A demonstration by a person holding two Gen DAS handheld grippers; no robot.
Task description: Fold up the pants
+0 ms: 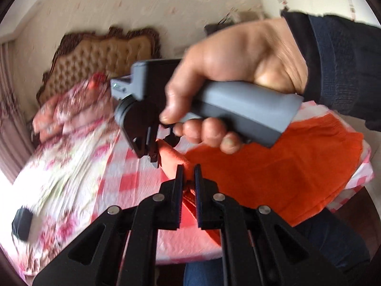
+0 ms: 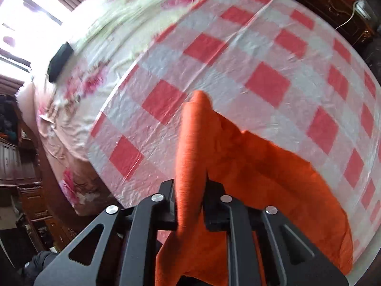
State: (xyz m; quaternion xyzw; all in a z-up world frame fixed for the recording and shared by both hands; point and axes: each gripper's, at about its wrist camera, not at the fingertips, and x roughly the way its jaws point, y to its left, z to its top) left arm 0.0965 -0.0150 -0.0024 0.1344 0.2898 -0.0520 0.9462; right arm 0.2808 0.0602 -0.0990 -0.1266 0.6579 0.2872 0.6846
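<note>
While orange pants (image 2: 250,178) are clamped by right hand-held gripper (image 2: 190,205) and left hand-held gripper (image 1: 188,197), edges should be kept level above bed (image 2: 214,71).

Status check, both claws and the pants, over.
Right claw shut on orange pants, lifted off the checkered sheet. Left claw nearly closed on a fold. Nothing in the way.

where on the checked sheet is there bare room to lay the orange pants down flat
The red-and-white checked plastic sheet lies bare ahead of the orange fabric pants, up to the floral bedspread on the left and the dark carved cabinet beyond. It is crowded by the near edge, where both grippers, left gripper and right gripper, pinch the pants.
</note>
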